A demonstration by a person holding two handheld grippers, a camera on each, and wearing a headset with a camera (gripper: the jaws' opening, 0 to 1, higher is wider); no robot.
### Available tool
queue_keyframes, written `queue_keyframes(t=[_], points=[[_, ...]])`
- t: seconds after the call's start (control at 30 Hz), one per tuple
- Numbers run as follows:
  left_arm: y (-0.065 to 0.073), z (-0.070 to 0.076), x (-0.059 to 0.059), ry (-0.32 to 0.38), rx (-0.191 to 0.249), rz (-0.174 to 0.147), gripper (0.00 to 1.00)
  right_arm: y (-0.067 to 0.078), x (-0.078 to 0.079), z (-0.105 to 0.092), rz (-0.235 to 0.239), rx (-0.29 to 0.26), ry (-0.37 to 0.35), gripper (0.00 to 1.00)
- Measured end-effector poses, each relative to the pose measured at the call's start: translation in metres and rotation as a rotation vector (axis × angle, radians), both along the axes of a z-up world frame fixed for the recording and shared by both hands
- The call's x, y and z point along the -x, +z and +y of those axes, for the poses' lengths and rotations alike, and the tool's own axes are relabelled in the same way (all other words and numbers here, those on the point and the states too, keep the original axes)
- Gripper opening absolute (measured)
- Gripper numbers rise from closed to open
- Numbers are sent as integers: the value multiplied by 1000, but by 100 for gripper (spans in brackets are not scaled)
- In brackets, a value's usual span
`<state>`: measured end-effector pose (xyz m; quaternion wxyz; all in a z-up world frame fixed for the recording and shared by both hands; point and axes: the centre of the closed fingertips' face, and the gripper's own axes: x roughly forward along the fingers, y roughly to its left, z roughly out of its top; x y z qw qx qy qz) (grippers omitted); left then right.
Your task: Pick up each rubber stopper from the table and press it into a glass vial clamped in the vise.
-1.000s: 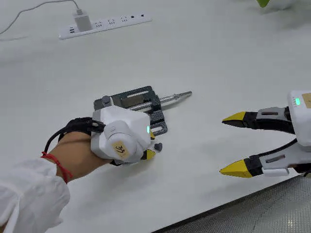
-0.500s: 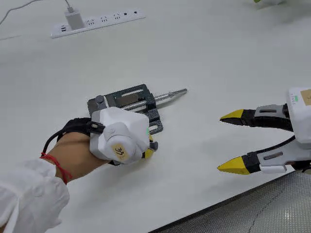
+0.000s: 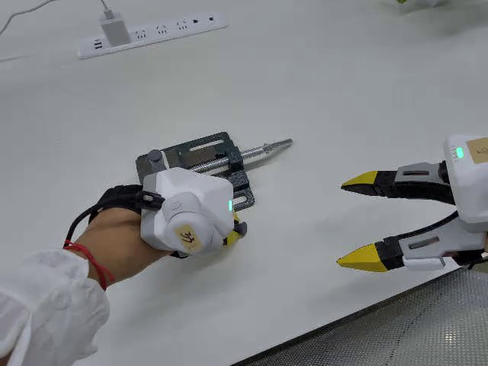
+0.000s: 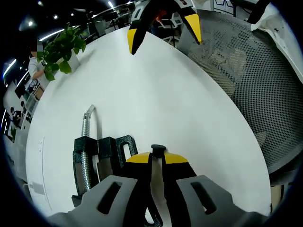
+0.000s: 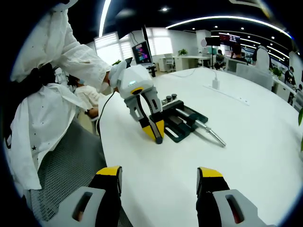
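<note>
While left tool (image 3: 234, 232) pinched small dark stopper (image 4: 157, 150) between near-shut yellow tips, it sat low over surface (image 3: 320, 99), just beside near end of vise (image 3: 198, 156). Right tool (image 3: 341, 223): jaws spread, empty, well apart to right. Vise: screw handle (image 3: 267, 148) pointed away; vials too small to confirm. Power strip (image 3: 152, 34): far edge. Risk, judged: shallow tip grip could let stopper twist free under pressing; off-axis push could shift vise or crack glass.

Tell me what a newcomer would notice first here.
The yellow-tipped left gripper pinches a small dark stopper beside the black vise on the white table. Off to the right, the right gripper hangs wide open near the table's edge.
</note>
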<state>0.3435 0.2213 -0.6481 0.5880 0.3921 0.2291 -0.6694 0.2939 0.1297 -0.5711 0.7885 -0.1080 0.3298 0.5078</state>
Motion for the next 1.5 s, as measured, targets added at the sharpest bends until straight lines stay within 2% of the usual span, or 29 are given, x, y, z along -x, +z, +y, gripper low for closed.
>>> queue_keyframes(t=[0.4,0.5,0.57,0.67,0.77,0.83,0.87,0.93,1.0,1.03,1.07,1.17,1.2,1.27,1.4,1.5], points=[[0,0,2,16,-7,-4,4,2,1,3,-1,-6,-3,61],[2,0,4,37,6,11,4,3,1,5,0,-7,-2,61],[5,-1,6,64,24,33,4,4,1,8,4,-5,5,60],[12,0,6,92,51,52,4,7,1,13,5,-7,12,58],[23,1,8,144,94,87,4,13,-3,18,3,-17,13,55],[32,4,8,189,119,101,4,23,-7,25,18,-45,3,54],[40,5,10,224,149,126,4,29,-10,29,12,-61,7,53],[54,6,9,269,204,145,4,38,-13,35,0,-75,18,52],[68,11,10,320,239,164,4,47,-18,43,5,-87,21,52],[77,13,10,352,276,177,4,53,-20,49,-3,-98,38,52],[83,14,11,368,293,185,4,58,-22,54,-14,-105,50,51],[101,22,13,398,333,181,4,73,-26,69,-20,-112,94,49],[108,24,15,414,355,189,4,75,-26,74,-30,-115,133,47],[118,29,17,435,379,191,4,83,-26,84,-37,-115,165,45],[135,38,23,457,414,175,4,94,-26,105,-54,-90,270,40],[145,44,27,487,437,178,4,100,-23,118,-50,-65,331,35]])
